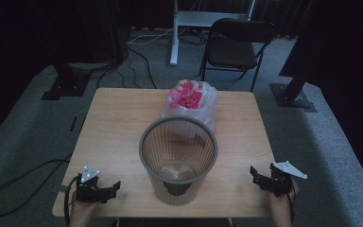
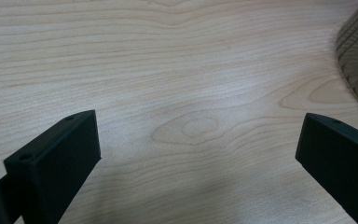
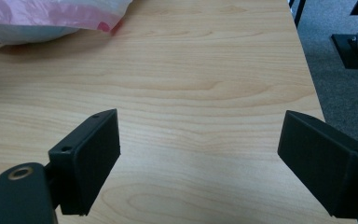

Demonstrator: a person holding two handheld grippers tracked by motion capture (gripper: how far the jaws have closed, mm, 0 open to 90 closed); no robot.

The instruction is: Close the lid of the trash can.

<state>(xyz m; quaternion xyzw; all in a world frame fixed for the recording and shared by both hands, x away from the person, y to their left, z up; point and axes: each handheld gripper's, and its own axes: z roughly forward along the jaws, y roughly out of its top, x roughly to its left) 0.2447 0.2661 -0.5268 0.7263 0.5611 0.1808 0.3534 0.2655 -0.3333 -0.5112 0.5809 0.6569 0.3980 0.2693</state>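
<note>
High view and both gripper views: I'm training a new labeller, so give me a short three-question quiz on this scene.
1. True or false: the left hand-held gripper is shut on the waste bin.
2. What lies behind the bin? A) plastic bag B) a kettle C) a book
3. Fill in: both hand-held grippers, the right too, are over the wooden ____.

Key: 1 false, its jaws stand open and hold nothing; 2 A; 3 table.

Grey ribbed bin (image 1: 178, 161) upright, table ctr; pink-filled bag (image 1: 191, 106) just behind.
</note>
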